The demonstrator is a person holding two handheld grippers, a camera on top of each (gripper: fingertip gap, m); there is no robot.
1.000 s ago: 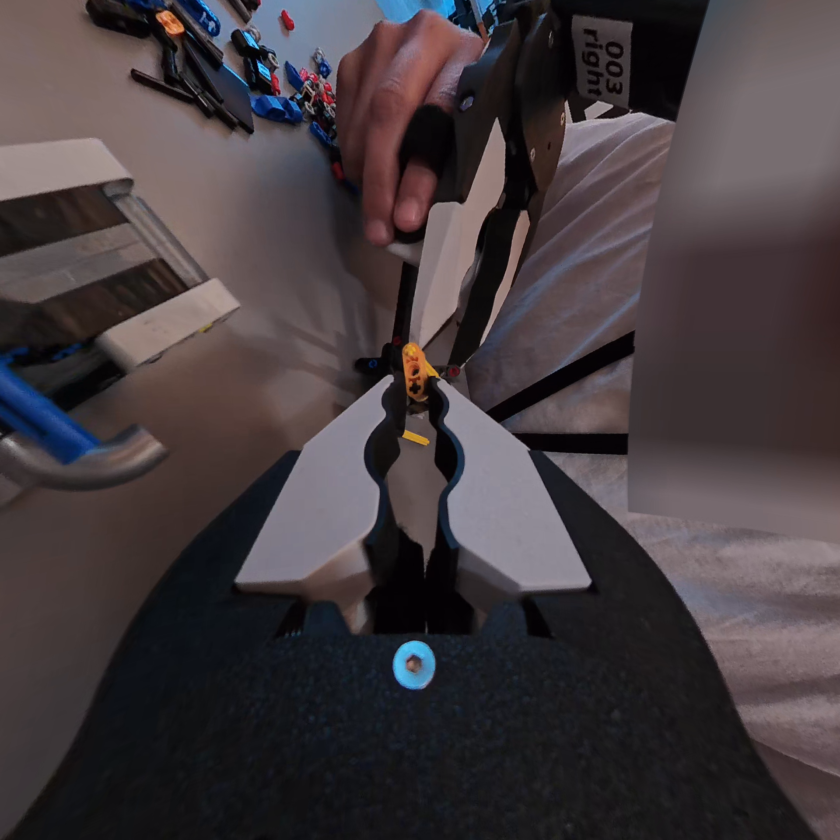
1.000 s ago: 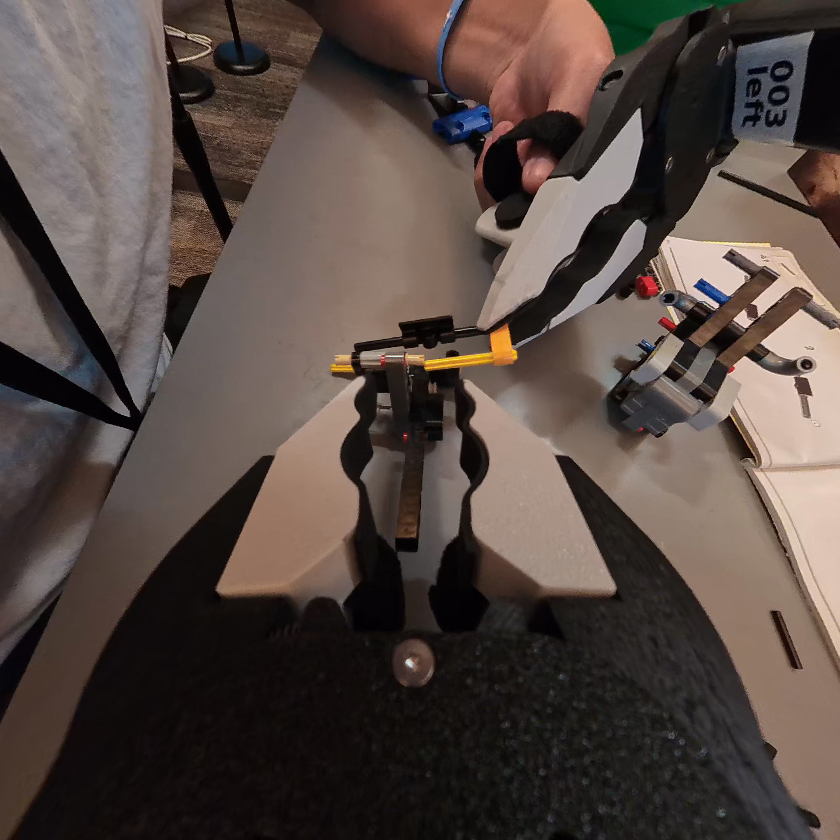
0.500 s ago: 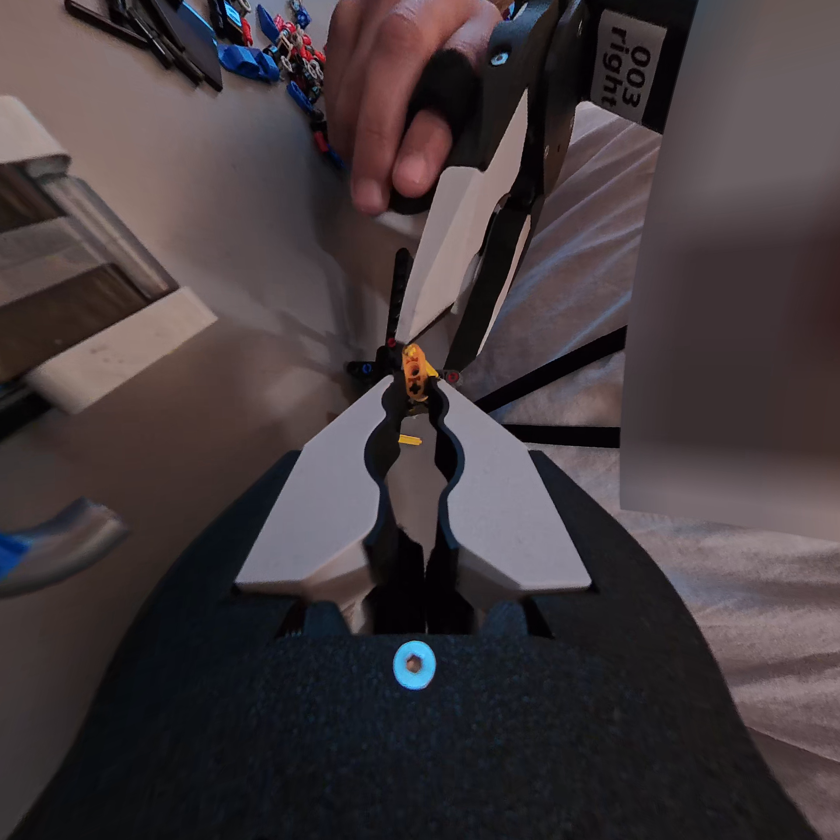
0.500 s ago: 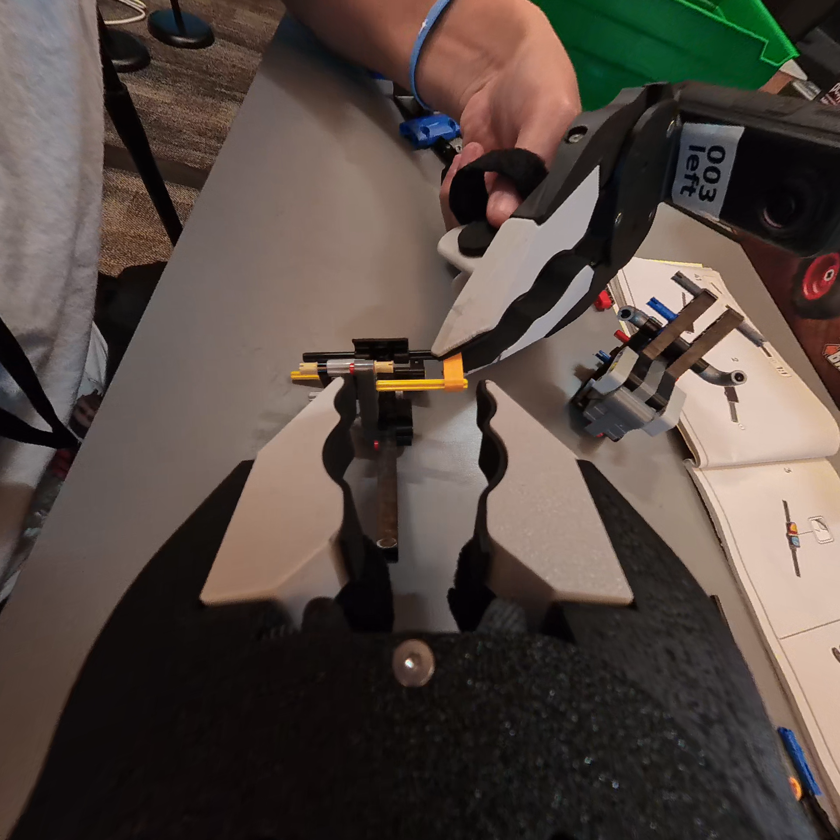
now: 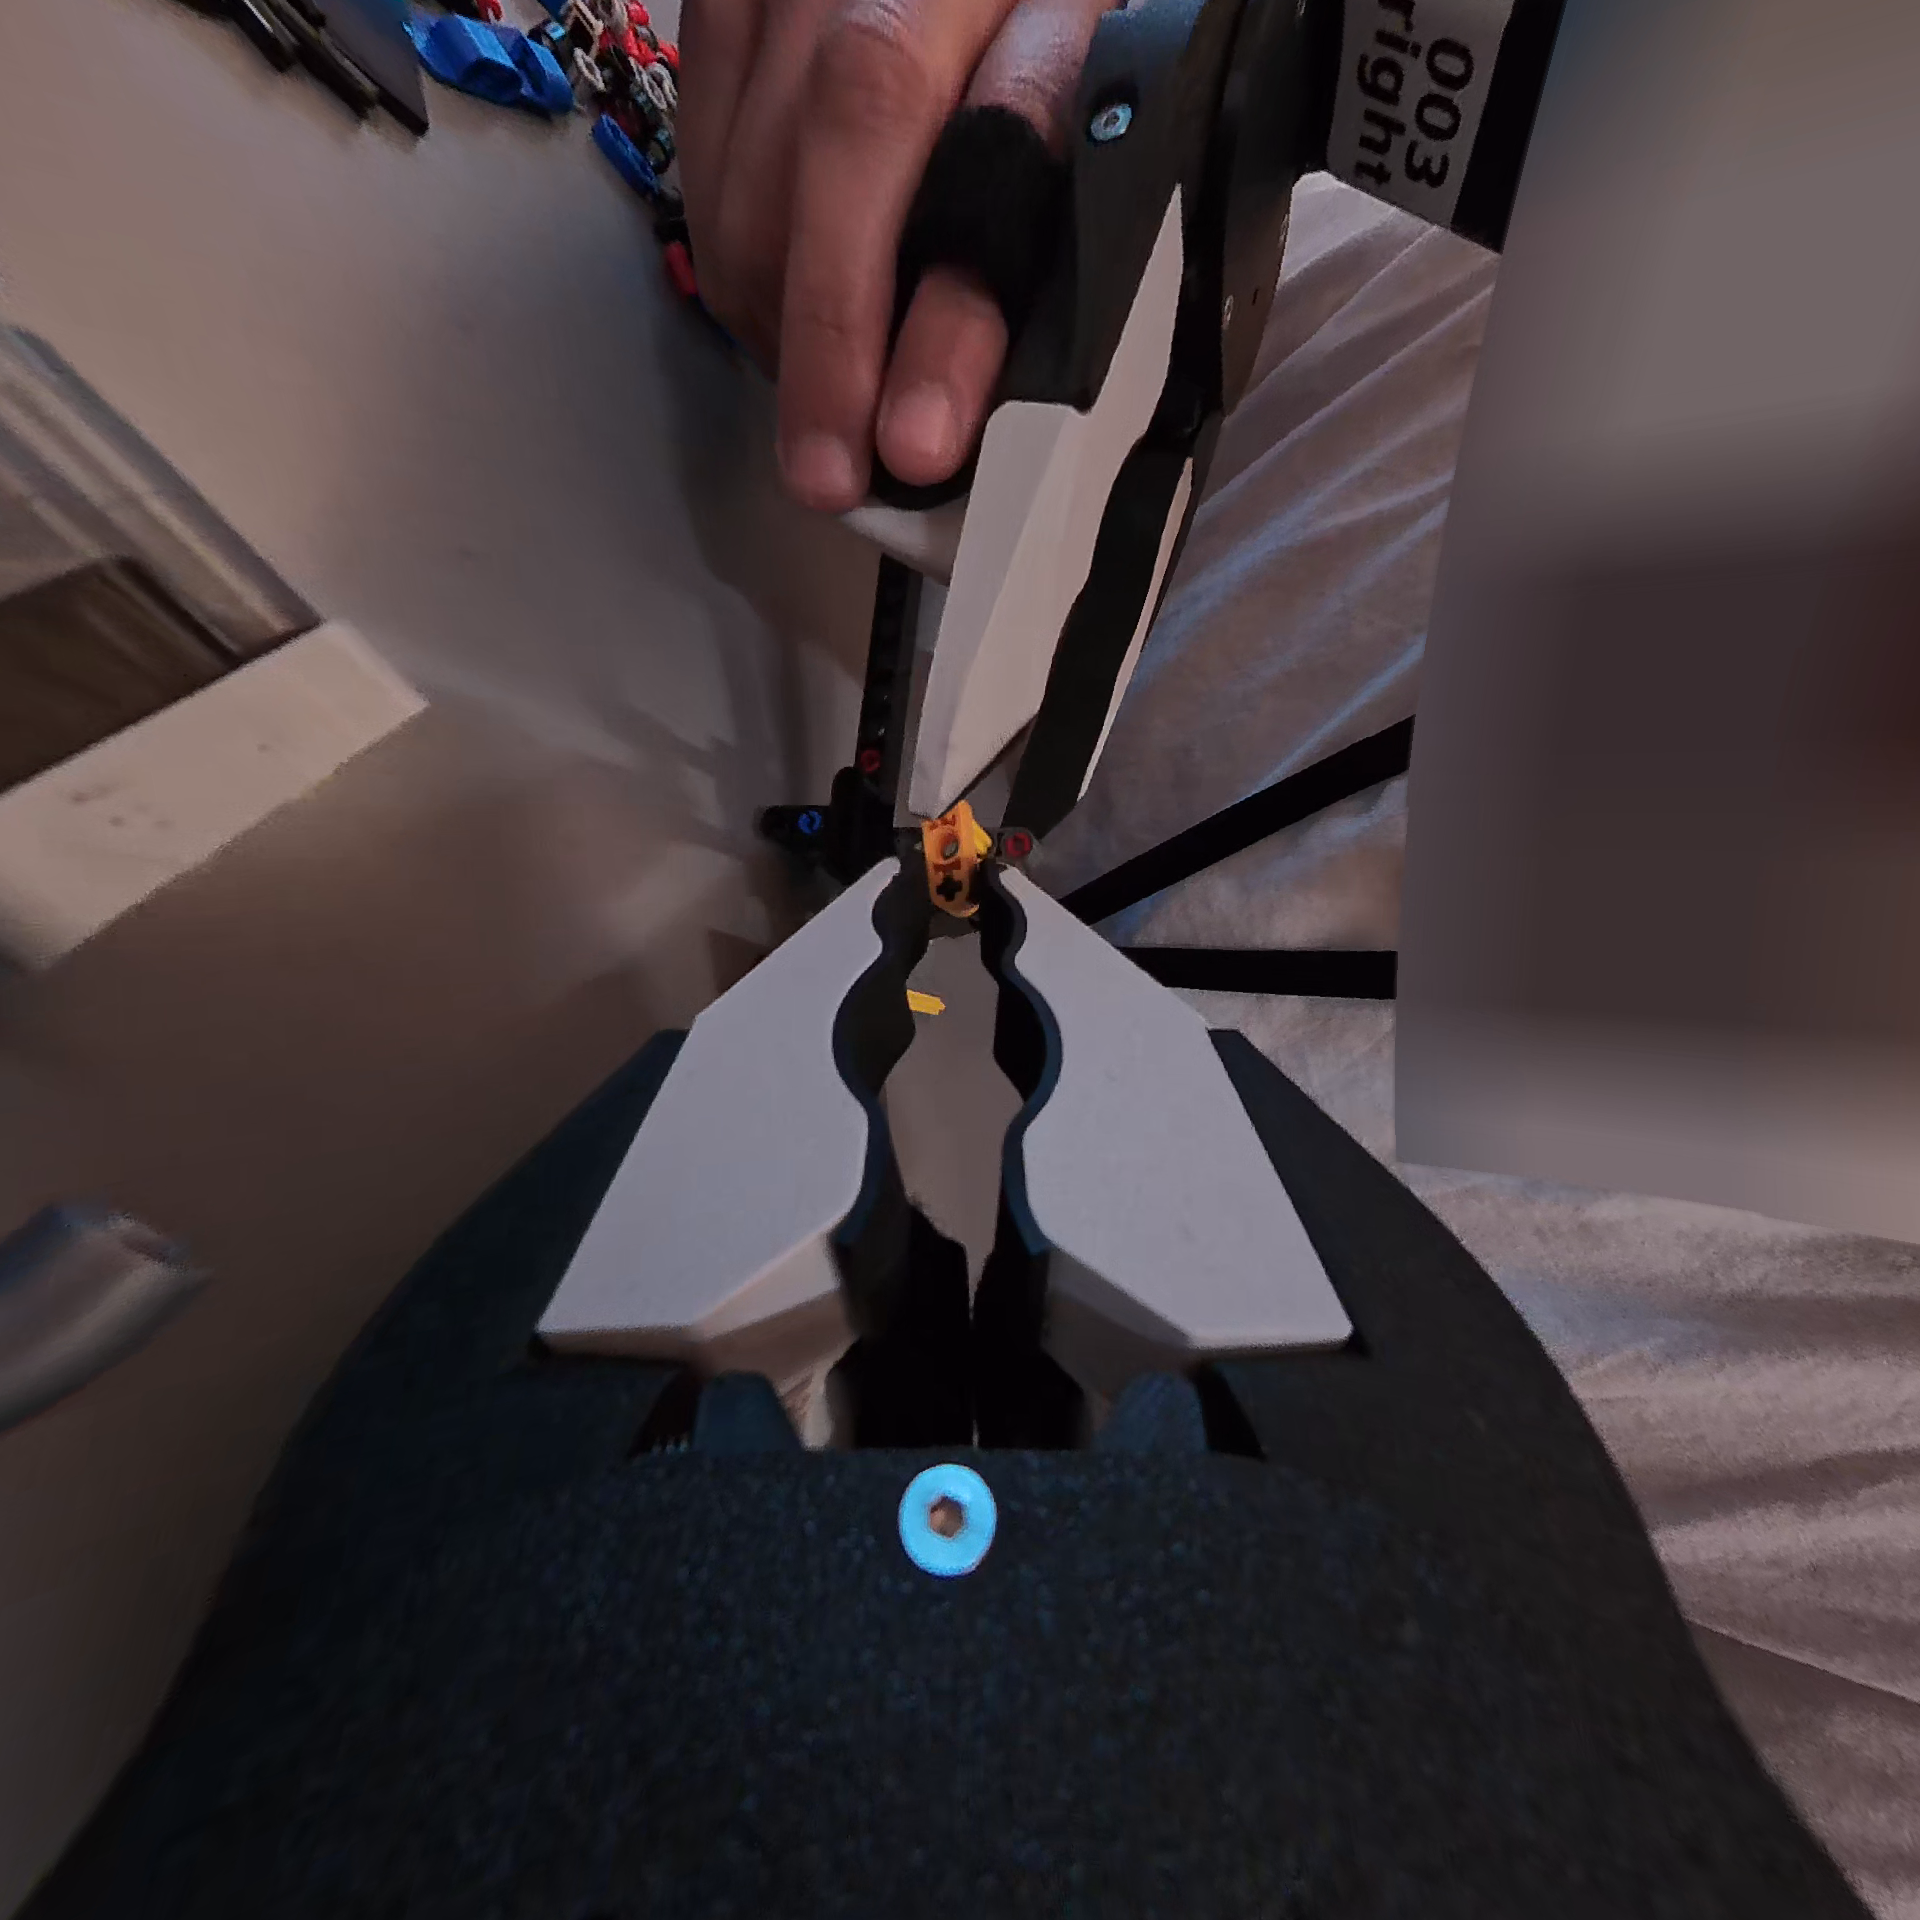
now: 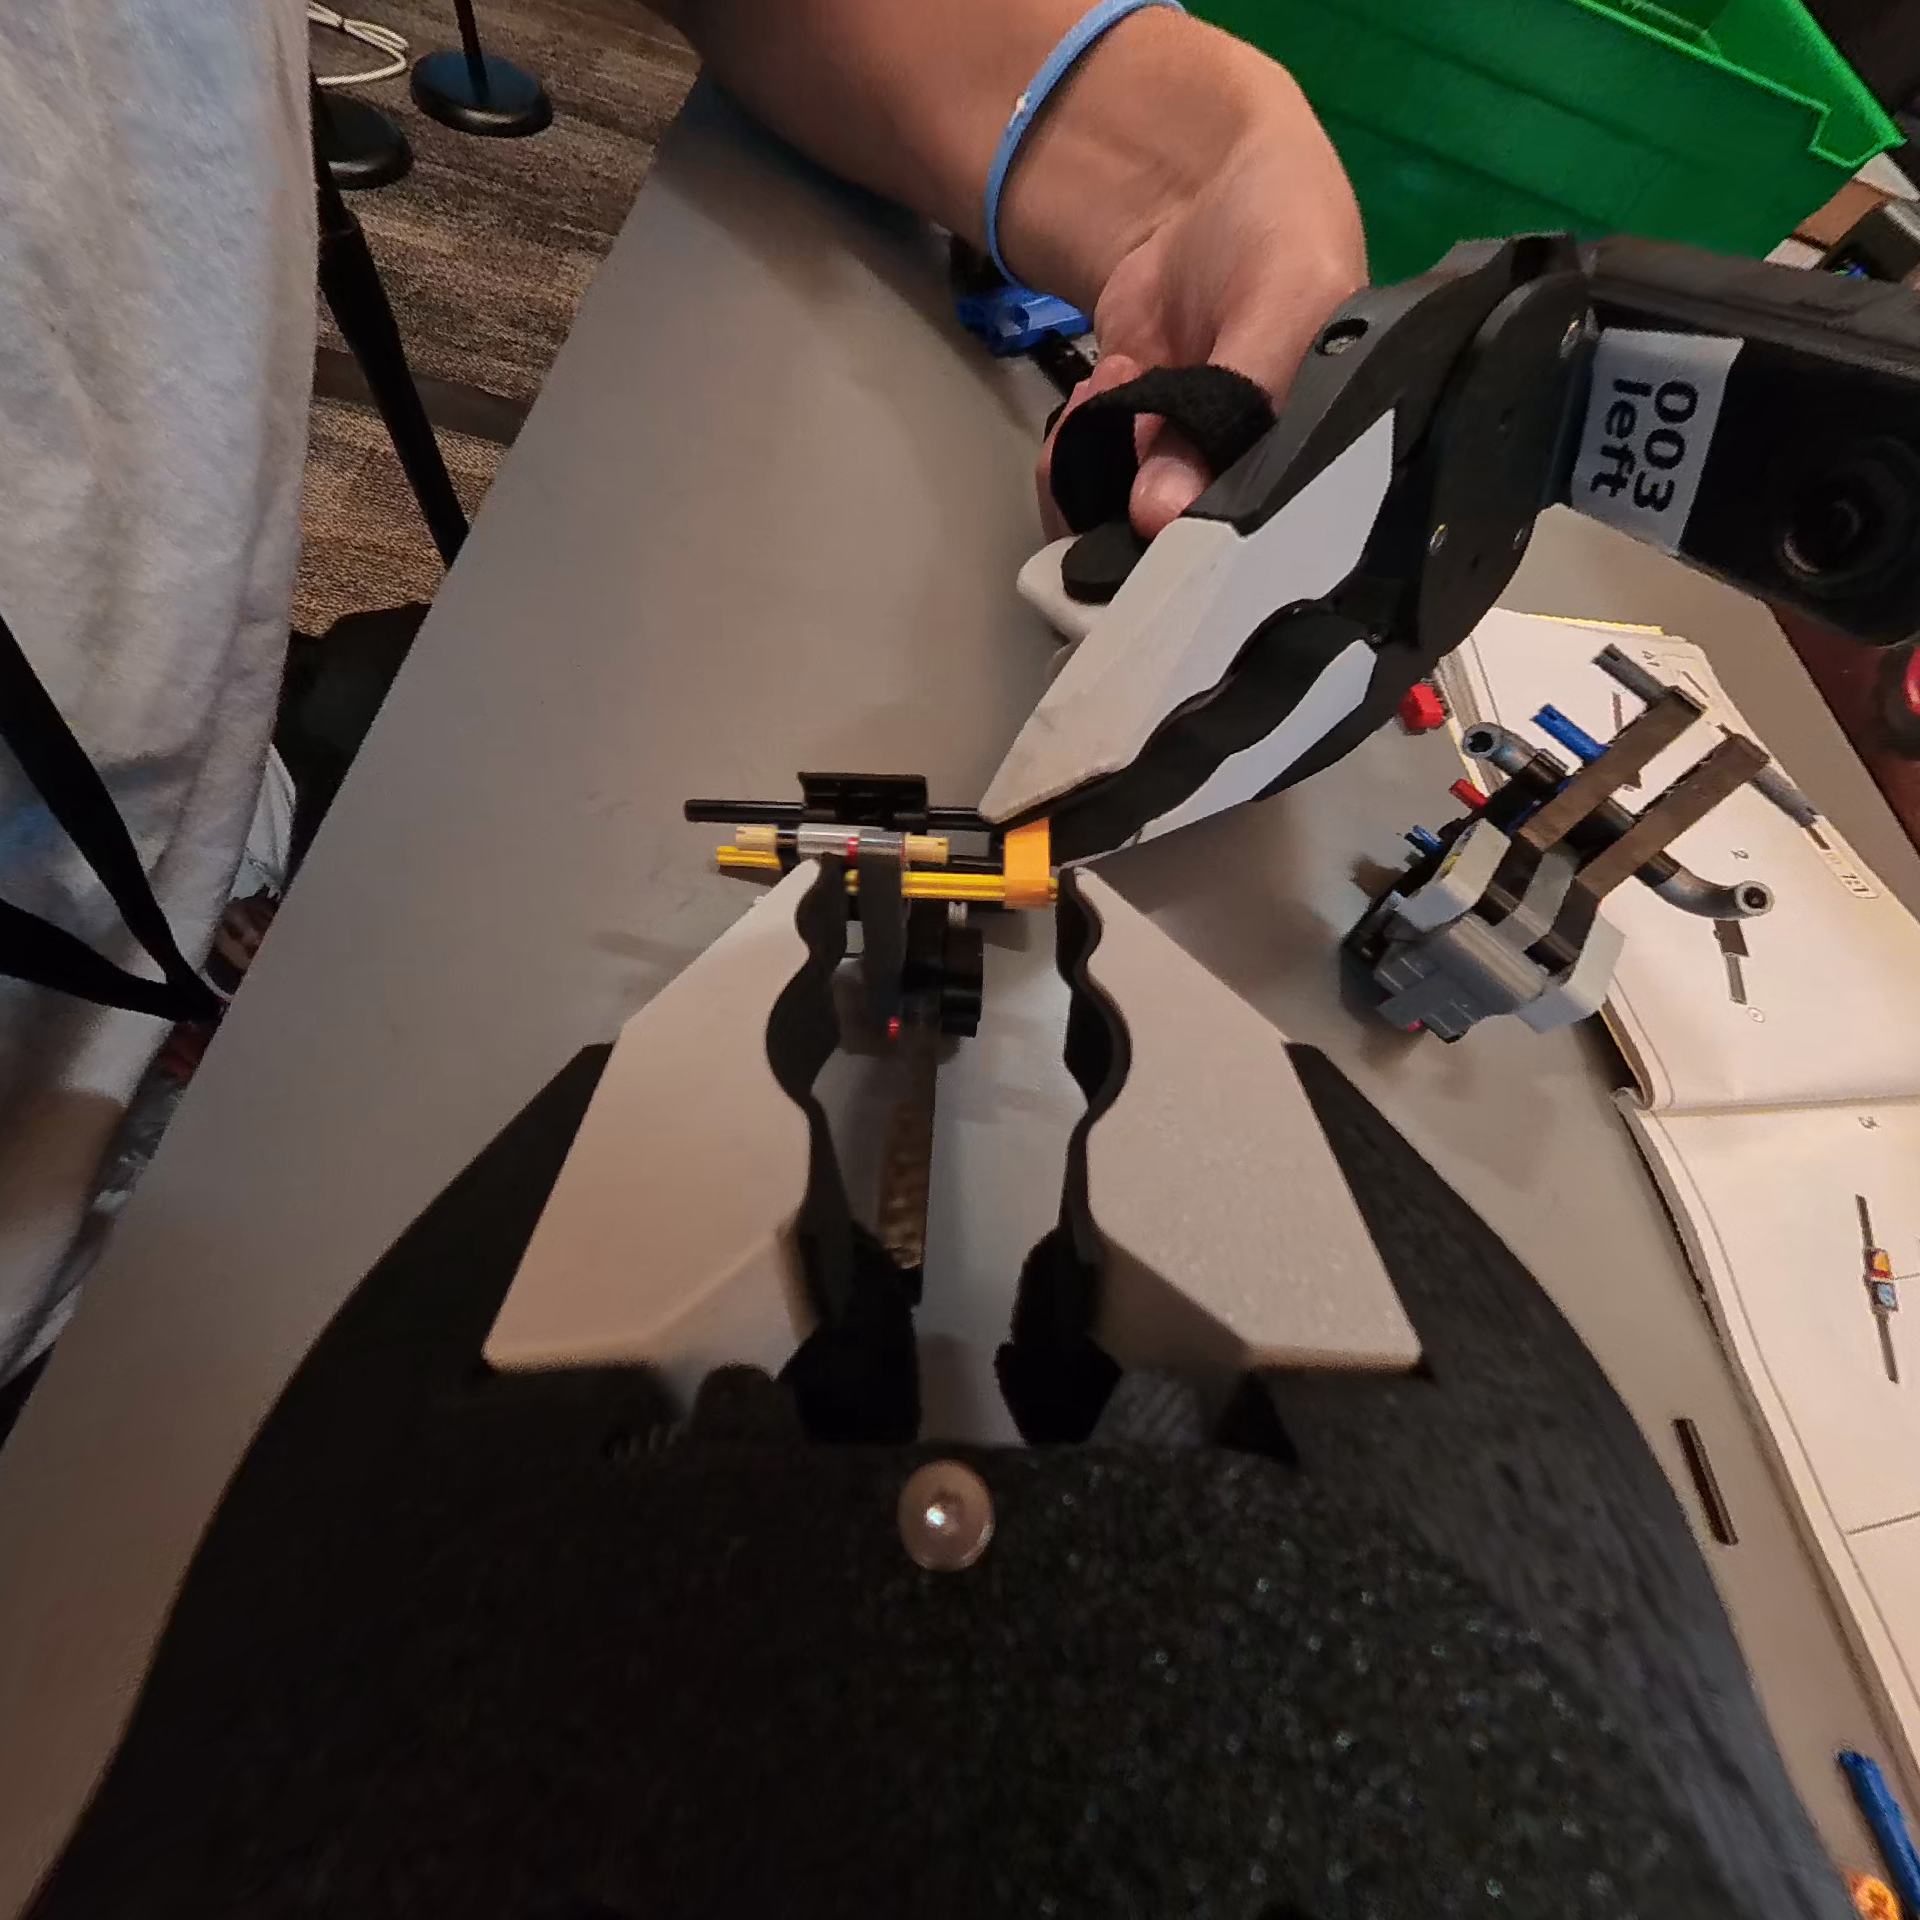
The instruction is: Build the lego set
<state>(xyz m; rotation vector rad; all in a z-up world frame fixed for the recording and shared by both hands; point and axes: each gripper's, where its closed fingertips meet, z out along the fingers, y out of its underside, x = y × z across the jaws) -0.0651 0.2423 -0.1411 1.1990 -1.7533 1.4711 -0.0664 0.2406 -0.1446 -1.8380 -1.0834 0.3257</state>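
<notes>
A small lego assembly (image 6: 894, 883), made of a black beam, a grey sleeve and a yellow axle (image 6: 951, 885), sits between my right gripper's (image 6: 940, 883) fingertips. That gripper is open, and the beam rests against its left finger only. My left gripper (image 5: 948, 873) is shut on an orange connector (image 5: 951, 862) at the end of the yellow axle. It also shows in the right wrist view (image 6: 1023, 831), coming in from the upper right. In the left wrist view the right gripper (image 5: 982, 810) hangs from above, held by a hand (image 5: 862, 208).
A grey and black sub-assembly (image 6: 1486, 935) stands on an open instruction booklet (image 6: 1787, 1039) at the right of the grey table (image 6: 727, 520). A green bin (image 6: 1558, 104) is behind. Loose blue, red and black pieces (image 5: 582, 73) lie far off. A person's white shirt (image 6: 135, 416) is at the left. Left and right tips are no more than a few centimetres apart.
My right gripper's jaws have opened from their grip on the assembly. My left gripper has stayed shut on the orange connector. Both views have shifted a little.
</notes>
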